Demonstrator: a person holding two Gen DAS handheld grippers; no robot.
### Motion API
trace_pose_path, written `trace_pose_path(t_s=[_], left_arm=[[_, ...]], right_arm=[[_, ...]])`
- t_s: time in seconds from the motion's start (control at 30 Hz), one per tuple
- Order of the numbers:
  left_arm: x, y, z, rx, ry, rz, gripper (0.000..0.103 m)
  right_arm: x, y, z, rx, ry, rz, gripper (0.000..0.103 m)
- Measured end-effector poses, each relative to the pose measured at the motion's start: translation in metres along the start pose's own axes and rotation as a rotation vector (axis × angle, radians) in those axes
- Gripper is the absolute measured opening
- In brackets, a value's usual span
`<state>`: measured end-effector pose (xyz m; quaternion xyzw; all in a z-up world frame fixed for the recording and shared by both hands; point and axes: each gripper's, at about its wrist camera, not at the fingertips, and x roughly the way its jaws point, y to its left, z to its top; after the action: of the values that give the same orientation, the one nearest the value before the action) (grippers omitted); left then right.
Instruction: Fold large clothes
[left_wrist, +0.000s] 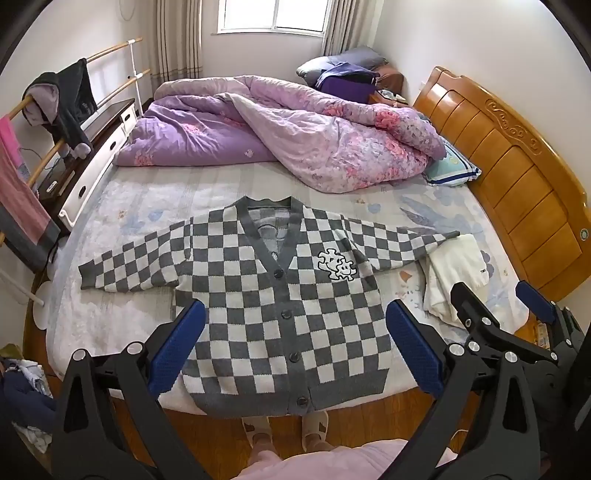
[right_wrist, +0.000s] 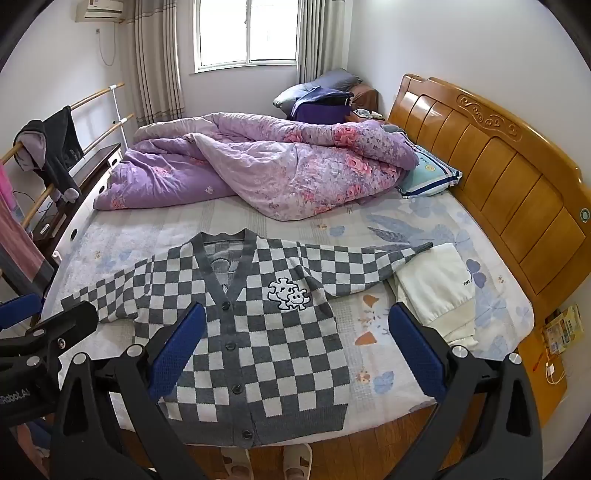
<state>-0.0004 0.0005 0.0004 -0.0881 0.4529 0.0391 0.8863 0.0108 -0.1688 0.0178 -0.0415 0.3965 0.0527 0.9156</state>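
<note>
A grey-and-white checkered cardigan (left_wrist: 273, 295) lies flat, front up and buttoned, on the bed, both sleeves spread out sideways; its hem hangs over the near edge. It also shows in the right wrist view (right_wrist: 258, 332). My left gripper (left_wrist: 295, 343) is open and empty, held above the cardigan's lower part. My right gripper (right_wrist: 295, 347) is open and empty, above the cardigan's right half; it shows in the left wrist view (left_wrist: 502, 306) at the right. The right sleeve's cuff rests on a folded white garment (right_wrist: 436, 291).
A rumpled purple floral quilt (left_wrist: 295, 129) fills the far half of the bed. The wooden headboard (left_wrist: 517, 177) stands at the right. A clothes rack (left_wrist: 55, 110) and a dresser stand at the left. The person's slippered feet (left_wrist: 284, 432) are on the wooden floor.
</note>
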Motion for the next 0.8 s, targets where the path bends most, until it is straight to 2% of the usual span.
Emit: trace_pose_path(t_s=[0.8], left_arm=[[-0.0011, -0.0001, 0.0009, 0.004, -0.015, -0.004, 0.098]], right_arm=[[0.0028, -0.0005, -0.0002, 0.005, 0.003, 0.010, 0.095]])
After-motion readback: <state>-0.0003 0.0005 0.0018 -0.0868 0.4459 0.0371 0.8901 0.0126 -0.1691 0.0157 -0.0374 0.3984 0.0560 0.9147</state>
